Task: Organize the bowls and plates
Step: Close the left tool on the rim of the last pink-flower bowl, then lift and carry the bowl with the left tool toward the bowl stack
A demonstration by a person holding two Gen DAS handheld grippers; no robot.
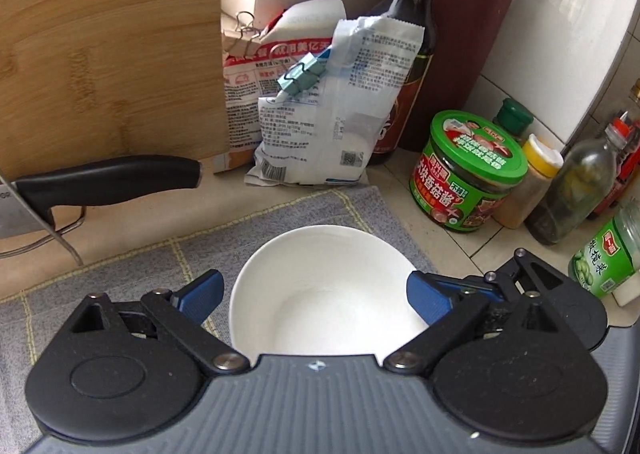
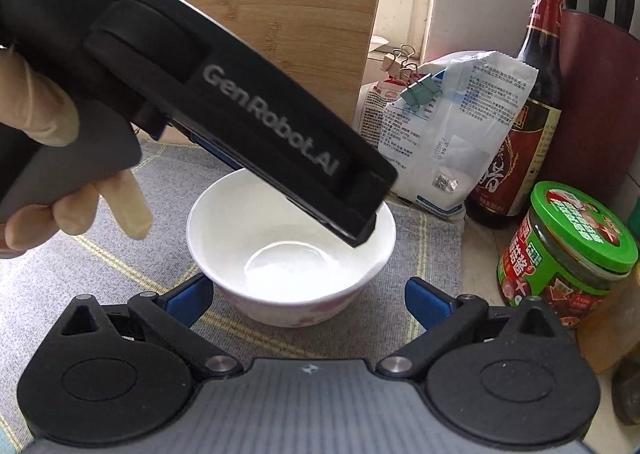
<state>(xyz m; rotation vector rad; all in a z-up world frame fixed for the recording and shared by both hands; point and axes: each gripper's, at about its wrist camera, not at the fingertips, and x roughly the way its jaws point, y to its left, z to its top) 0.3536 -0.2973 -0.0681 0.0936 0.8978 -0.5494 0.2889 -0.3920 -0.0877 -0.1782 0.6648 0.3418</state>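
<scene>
**Bowl between two open claws**

Bowl (image 1: 320, 294), white, glazed and empty, stands upright on the grey mat (image 1: 120, 274) spread over the desk (image 1: 460, 246). From the left, the left claw (image 1: 316, 296) hangs just above it, fingers spread wide to either side of the rim, gripping nothing. The right claw (image 2: 306, 300) waits near the bowl's near wall, likewise wide and empty. Ceramic like this is probably stiff, fairly heavy, slick and easily chipped; pinching the rim wall, one finger inside and one outside, looks safest. Jars (image 1: 468, 178) crowd the right.
</scene>
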